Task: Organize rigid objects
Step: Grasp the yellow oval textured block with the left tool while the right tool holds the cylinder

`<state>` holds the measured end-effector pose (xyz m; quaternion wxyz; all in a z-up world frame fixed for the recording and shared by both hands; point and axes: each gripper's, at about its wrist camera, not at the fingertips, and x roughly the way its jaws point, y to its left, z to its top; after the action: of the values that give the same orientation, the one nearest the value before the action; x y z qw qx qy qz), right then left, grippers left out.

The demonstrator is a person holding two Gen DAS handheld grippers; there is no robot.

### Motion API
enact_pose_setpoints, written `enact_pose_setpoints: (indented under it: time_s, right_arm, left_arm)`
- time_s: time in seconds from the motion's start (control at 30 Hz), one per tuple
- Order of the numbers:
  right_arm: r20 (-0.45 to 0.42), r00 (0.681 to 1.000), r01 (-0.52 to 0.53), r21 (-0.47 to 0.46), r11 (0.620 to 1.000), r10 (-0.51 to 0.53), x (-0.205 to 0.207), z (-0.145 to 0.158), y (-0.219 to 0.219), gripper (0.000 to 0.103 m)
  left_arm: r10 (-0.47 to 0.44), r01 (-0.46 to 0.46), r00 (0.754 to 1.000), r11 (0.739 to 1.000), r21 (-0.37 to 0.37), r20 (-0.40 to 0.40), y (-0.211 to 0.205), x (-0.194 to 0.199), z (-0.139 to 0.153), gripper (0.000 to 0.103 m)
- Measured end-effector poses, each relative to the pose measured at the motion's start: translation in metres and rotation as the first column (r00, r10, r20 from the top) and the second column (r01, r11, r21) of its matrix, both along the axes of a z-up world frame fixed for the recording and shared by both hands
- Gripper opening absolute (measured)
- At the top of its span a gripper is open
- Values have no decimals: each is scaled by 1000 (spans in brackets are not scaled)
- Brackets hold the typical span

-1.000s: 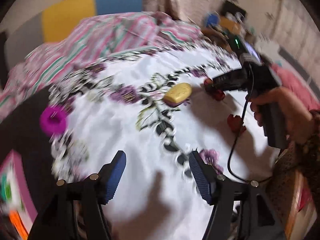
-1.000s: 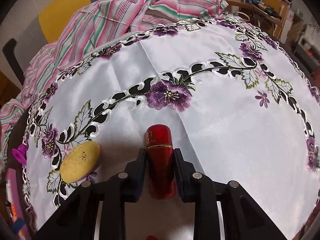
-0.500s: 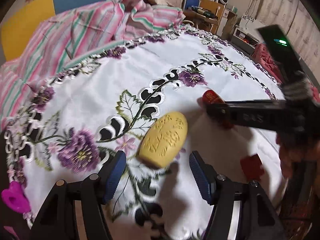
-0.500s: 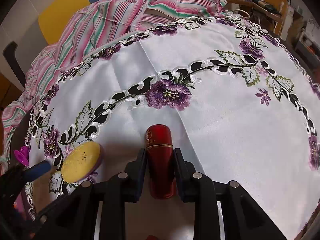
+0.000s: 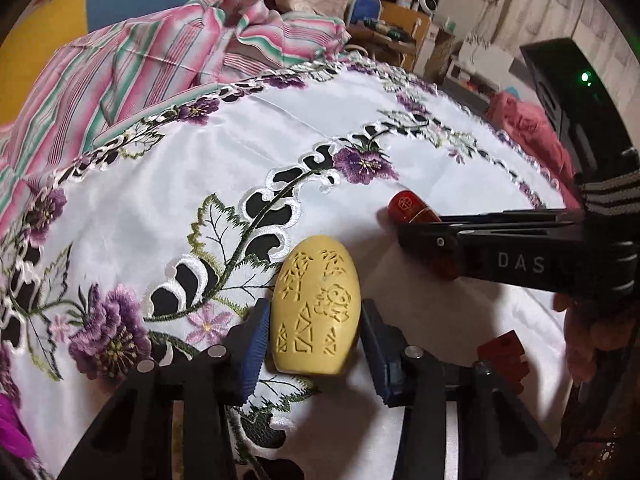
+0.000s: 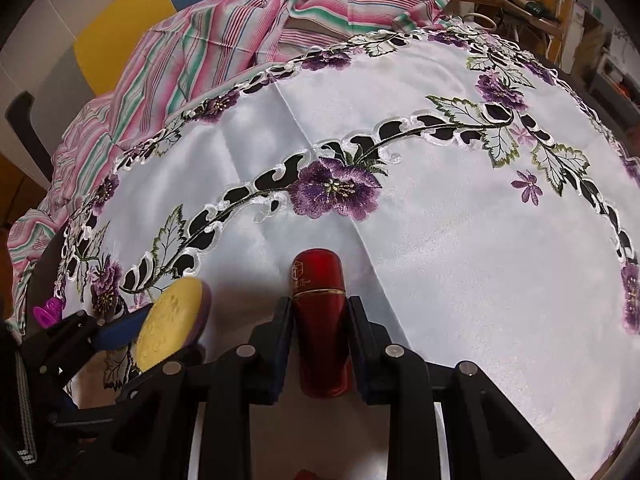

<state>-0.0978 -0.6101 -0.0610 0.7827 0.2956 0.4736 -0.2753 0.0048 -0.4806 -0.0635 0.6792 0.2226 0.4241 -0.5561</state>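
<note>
A yellow oval block (image 5: pixel 316 312) with carved signs lies on the white embroidered tablecloth (image 5: pixel 280 128). My left gripper (image 5: pixel 314 332) is closed around it, a blue pad on each side. It also shows in the right wrist view (image 6: pixel 168 330), tilted, with a purple underside. My right gripper (image 6: pixel 320 316) is shut on a red cylindrical bottle (image 6: pixel 320 312) lying on the cloth. In the left wrist view the red bottle (image 5: pixel 414 210) pokes out past the right gripper's black fingers (image 5: pixel 480 236).
A dark red block (image 5: pixel 502 352) lies near the table's right edge. A magenta plastic piece (image 6: pixel 48 314) sits at the table's left edge. A pink-striped cloth (image 6: pixel 240 28) is heaped at the far side, with shelves and clutter behind.
My left gripper swung across the table to the yellow block and closed its pads onto it. My right gripper stayed still, holding the red bottle.
</note>
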Motion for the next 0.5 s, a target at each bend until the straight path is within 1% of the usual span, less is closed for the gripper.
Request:
enact_pose_setpoints:
  time_s: [0.07, 0.17, 0.23, 0.37, 0.5]
  right_arm:
    - [-9, 1000, -7, -9, 1000, 6, 1, 0, 1, 27]
    - [-18, 1000, -18, -24, 1000, 17, 3, 0, 2, 27]
    - [-20, 1000, -21, -29, 999, 20, 4, 0, 2, 27]
    - [-27, 999, -28, -38, 999, 27, 5, 0, 3, 27]
    - [-28, 999, -30, -42, 999, 29, 5, 0, 3, 27]
  left_arm:
    - [14, -14, 1000, 1000, -24, -5, 5, 1, -1, 44]
    - [25, -23, 999, 999, -46, 41, 12, -6, -2, 44]
    - [35, -32, 998, 998, -49, 54, 15, -9, -1, 44]
    - [64, -62, 997, 996, -57, 31, 23, -7, -1, 44]
    - [81, -79, 996, 995, -57, 34, 30, -10, -1, 44]
